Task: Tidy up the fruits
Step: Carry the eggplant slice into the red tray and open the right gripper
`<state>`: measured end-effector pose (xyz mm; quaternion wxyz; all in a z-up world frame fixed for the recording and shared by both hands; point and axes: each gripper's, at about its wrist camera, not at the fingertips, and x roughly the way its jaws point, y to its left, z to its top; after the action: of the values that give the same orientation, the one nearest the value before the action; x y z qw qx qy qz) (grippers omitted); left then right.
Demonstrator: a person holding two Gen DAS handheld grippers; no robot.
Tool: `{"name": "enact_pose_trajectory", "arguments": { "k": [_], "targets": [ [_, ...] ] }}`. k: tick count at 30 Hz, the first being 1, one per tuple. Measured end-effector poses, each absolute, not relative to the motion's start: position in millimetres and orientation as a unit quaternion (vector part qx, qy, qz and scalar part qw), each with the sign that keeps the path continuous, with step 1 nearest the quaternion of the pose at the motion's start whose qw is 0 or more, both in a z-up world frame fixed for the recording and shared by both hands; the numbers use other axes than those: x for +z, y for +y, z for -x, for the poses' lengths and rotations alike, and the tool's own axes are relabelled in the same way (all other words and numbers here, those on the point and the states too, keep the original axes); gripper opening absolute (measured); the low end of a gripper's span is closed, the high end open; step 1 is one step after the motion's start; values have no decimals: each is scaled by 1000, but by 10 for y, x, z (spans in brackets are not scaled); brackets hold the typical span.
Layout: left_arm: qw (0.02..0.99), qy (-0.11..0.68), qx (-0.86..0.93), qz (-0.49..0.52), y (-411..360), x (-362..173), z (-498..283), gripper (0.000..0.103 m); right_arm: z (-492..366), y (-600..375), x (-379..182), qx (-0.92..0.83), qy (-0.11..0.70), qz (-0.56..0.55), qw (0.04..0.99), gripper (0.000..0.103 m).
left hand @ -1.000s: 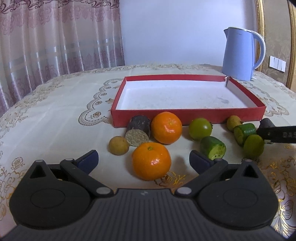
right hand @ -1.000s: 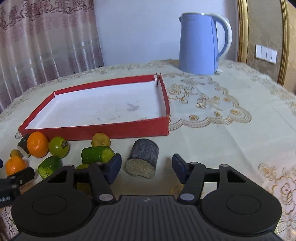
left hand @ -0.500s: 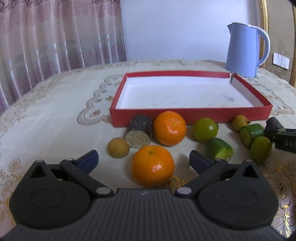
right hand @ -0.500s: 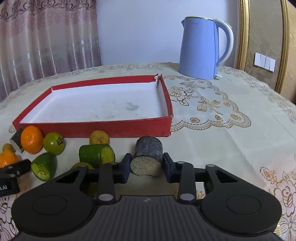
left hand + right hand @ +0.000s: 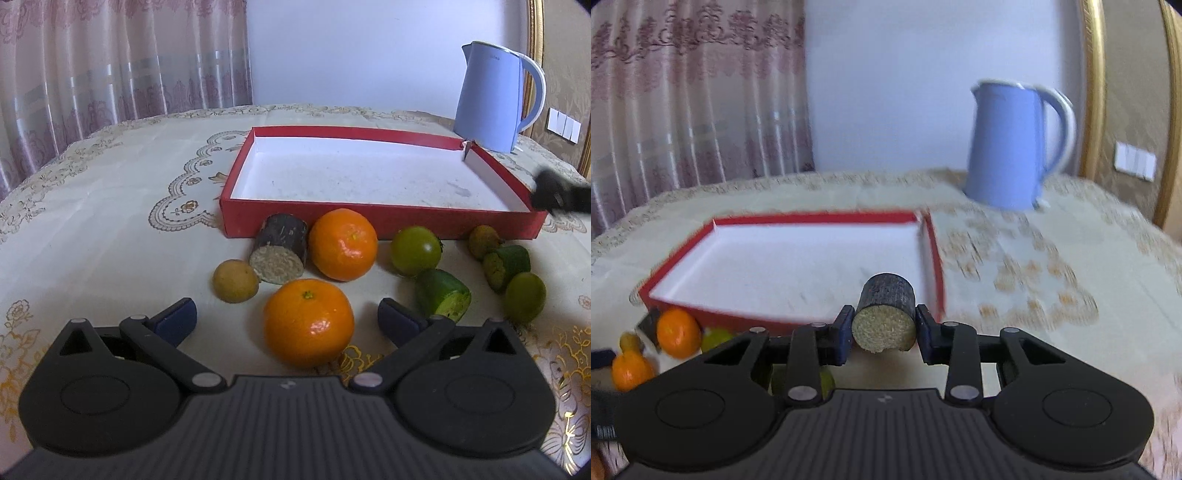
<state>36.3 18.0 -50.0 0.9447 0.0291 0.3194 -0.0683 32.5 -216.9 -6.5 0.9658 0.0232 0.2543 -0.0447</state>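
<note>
Lifted off the tabletop point(image 5: 1052, 258) since a second ago, the dark sugarcane piece point(image 5: 885, 315) is now sitting clamped in the right tongs point(image 5: 884, 332), hanging before the near right corner of the red tray point(image 5: 820, 218). The left tongs point(image 5: 286, 319) are standing wide apart around the nearest tangerine point(image 5: 308, 322), not touching it. Another tangerine point(image 5: 343, 243), a second sugarcane piece point(image 5: 279, 249) and green fruits are lying against the tray's front wall. An embroidered cream tablecloth point(image 5: 92, 206) is covering the tabletop; a blue kettle point(image 5: 1012, 144) and pink curtains point(image 5: 694, 110) are standing behind.
</note>
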Motion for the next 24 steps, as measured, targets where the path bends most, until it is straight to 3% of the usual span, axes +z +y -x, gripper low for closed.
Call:
{"name": "enact_pose_trajectory", "arguments": {
  "k": [9,19,22,24],
  "targets": [
    [944,321,-69,-27,187,-500,-366,103,-1262,-1987,-252,-35,298,23,954,34],
    [944,320,-69,-27,186,-499,-365,103,-1500,-1964,-384,-38,323,29,945,34],
    [944,320,-69,-27,186,-499,-365,103,-1468,-2005,-382,-32,318,19,947,40],
    [944,320,-69,-27,186,-499,-365,103,-1400,-2044,-332,-29,307,9,951,51]
  ]
}}
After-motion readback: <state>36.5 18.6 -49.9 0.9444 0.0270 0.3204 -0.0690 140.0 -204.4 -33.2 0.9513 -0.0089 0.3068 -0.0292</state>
